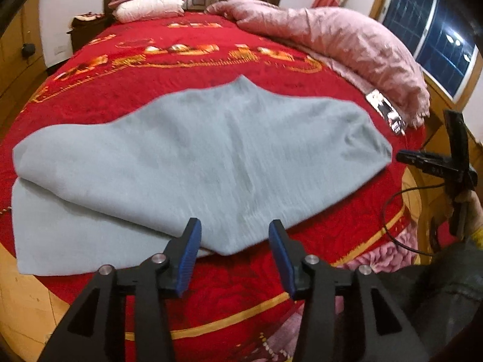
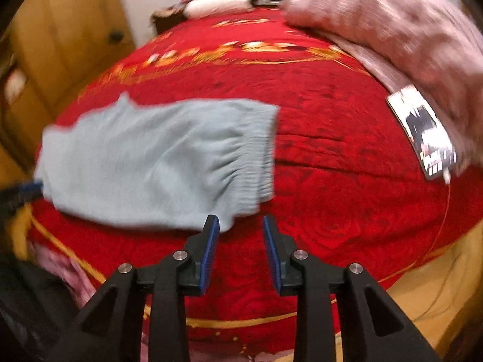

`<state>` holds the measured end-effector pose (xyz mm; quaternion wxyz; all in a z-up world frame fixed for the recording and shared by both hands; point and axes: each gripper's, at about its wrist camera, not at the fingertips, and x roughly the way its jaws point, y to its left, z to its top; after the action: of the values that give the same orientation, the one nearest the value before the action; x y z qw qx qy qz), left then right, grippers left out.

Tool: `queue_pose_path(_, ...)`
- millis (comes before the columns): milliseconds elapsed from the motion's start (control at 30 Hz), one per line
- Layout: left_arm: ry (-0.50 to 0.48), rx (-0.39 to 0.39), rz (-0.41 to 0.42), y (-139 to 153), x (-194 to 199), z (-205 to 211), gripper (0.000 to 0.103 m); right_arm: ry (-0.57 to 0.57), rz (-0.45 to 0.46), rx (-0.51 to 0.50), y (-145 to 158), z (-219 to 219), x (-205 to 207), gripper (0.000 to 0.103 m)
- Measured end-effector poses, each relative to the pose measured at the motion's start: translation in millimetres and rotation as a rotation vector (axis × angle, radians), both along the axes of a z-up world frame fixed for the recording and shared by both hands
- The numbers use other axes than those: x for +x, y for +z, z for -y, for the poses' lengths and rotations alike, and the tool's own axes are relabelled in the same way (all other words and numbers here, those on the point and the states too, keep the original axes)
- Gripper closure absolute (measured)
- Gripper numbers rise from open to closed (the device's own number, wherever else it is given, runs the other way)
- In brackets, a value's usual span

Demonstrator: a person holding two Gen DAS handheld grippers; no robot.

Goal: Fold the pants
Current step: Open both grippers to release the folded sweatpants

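Grey pants lie folded near the bed's front edge; the left gripper hovers spread above their hem.

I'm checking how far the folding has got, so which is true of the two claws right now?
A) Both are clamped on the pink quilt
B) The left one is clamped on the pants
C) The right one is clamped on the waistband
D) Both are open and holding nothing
D: the left claw and right claw both show a clear gap between their blue pads, with the grey pants lying free on the red bedspread.
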<state>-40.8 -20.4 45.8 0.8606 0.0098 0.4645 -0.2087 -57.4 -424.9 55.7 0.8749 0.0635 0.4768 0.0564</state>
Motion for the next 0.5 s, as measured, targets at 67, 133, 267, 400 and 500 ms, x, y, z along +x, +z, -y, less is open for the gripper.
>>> queue_pose_path(67, 0.014, -0.001, 0.006, 1.8, 4.5, -1.4, 0.052, -0.049, -0.014, 0.074, -3.4, 11.1, 6.3, 0.072)
queue_pose_path(133, 0.028, -0.002, 0.004, 0.8, 10.9, -0.8, 0.052, -0.072, -0.041, 0.144, -9.9, 15.7, 15.8, 0.072)
queue_pose_path(267, 0.032, -0.012, -0.020, -8.4, 28.3, 8.8, 0.052, -0.080, -0.101, 0.219, -23.2, 13.8, 28.7, 0.074)
queue_pose_path(400, 0.024, 0.016, -0.039, -19.1, 37.6, 18.5, 0.052, -0.081, -0.051, 0.140, -8.8, 4.3, 28.3, 0.082)
queue_pose_path(500, 0.027, 0.028, -0.066, -30.5, 39.6, 21.5, 0.052, -0.082, 0.026, 0.059, 10.9, 1.3, 24.3, 0.082)
